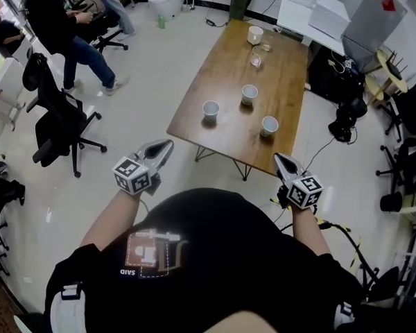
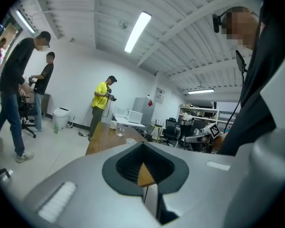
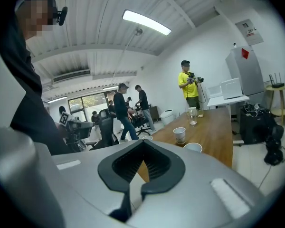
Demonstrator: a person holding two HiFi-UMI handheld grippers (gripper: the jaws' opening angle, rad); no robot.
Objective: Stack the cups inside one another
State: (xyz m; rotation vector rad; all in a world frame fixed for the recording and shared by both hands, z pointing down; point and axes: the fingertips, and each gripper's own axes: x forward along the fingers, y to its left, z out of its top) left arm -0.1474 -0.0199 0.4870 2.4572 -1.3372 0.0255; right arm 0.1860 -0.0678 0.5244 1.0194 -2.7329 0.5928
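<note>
The head view alone lays out three white cups standing apart on the wooden counter (image 1: 284, 75): left cup (image 1: 211, 109), middle cup (image 1: 249, 94), right cup (image 1: 269, 125). The left hand-held gripper (image 1: 166, 145) and right hand-held gripper (image 1: 278, 159) hang over the floor (image 1: 159, 82) near it; their own views show both sets of jaws closed, empty.

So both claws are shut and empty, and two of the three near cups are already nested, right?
No. The head view shows the left cup, middle cup and right cup standing apart on the table, none nested. The left claw and right claw are indeed shut and empty.
</note>
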